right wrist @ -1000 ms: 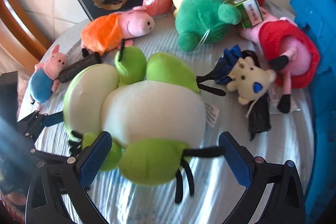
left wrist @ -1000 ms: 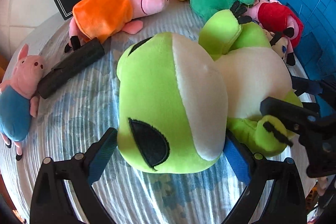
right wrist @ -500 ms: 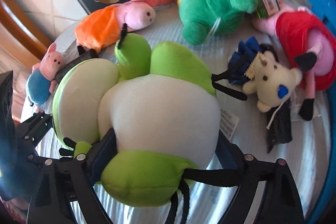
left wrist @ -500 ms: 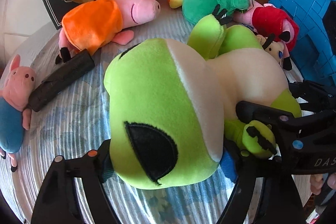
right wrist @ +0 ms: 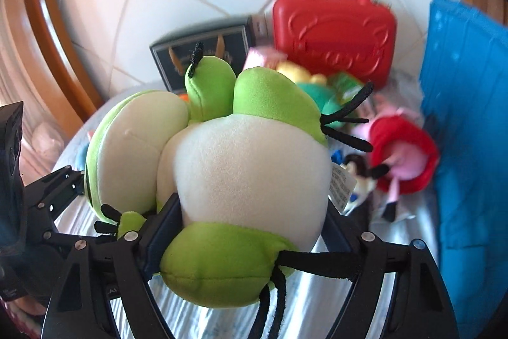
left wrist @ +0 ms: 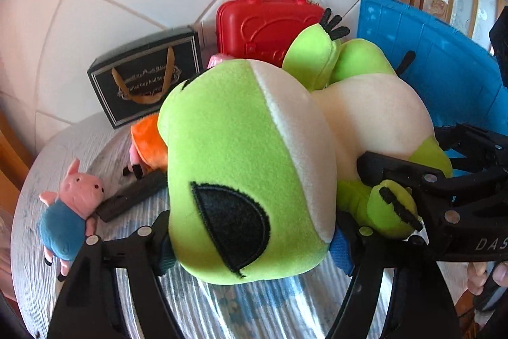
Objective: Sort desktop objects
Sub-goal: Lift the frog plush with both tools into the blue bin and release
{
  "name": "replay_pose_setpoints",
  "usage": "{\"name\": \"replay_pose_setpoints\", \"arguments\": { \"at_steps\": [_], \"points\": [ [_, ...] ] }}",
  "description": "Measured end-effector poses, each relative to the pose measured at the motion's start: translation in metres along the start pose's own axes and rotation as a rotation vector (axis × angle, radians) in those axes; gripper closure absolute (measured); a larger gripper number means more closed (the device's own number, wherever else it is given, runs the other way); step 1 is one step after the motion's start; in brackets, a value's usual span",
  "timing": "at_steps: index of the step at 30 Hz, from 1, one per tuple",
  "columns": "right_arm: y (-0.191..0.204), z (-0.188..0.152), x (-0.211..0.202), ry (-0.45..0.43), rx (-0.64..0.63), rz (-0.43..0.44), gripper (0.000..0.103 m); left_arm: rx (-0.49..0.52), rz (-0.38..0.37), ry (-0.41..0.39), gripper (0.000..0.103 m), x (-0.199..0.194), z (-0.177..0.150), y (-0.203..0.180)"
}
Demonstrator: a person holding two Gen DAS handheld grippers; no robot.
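Observation:
A big green and cream frog plush (left wrist: 241,154) is held off the round table by both grippers. My left gripper (left wrist: 250,247) is shut on its head, with the black eye patch facing the camera. My right gripper (right wrist: 250,224) is shut on its cream body (right wrist: 254,173), above a green leg. The right gripper's black frame shows at the right of the left wrist view (left wrist: 444,196). The left gripper's frame shows at the left of the right wrist view (right wrist: 41,202).
On the table (left wrist: 47,154) lie a small pig in blue (left wrist: 70,212), a pig in orange (left wrist: 149,142), a black tube (left wrist: 133,196), a pig in red (right wrist: 403,154) and a green plush (right wrist: 327,100). A black gift bag (left wrist: 146,78), red case (left wrist: 266,21) and blue crate (left wrist: 438,53) stand behind.
Both grippers closed on the frog plush and lifted it off the table. Both views now tilt upward, showing more of the tiled wall.

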State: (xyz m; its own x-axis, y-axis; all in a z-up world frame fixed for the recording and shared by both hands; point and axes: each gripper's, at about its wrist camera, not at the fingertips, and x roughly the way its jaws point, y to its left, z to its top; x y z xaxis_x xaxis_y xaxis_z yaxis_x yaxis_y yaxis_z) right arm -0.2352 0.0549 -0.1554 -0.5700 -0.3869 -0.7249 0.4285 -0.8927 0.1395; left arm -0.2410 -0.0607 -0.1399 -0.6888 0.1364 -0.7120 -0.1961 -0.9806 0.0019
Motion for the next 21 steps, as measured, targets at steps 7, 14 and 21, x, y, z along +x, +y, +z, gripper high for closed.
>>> {"name": "replay_pose_setpoints", "arguments": {
  "at_steps": [7,14,21],
  "points": [
    [-0.007,0.023,-0.092,-0.179,0.003,-0.083,0.021,0.075,-0.046,-0.171,0.028,-0.064,0.049,-0.048],
    [-0.042,0.028,-0.194,-0.332,0.046,-0.213,0.021,0.192,-0.146,-0.313,0.026,-0.117,0.095,-0.127],
    [-0.117,0.016,-0.276,-0.416,0.129,-0.362,0.020,0.296,-0.301,-0.342,0.025,-0.127,0.137,-0.236]
  ]
}}
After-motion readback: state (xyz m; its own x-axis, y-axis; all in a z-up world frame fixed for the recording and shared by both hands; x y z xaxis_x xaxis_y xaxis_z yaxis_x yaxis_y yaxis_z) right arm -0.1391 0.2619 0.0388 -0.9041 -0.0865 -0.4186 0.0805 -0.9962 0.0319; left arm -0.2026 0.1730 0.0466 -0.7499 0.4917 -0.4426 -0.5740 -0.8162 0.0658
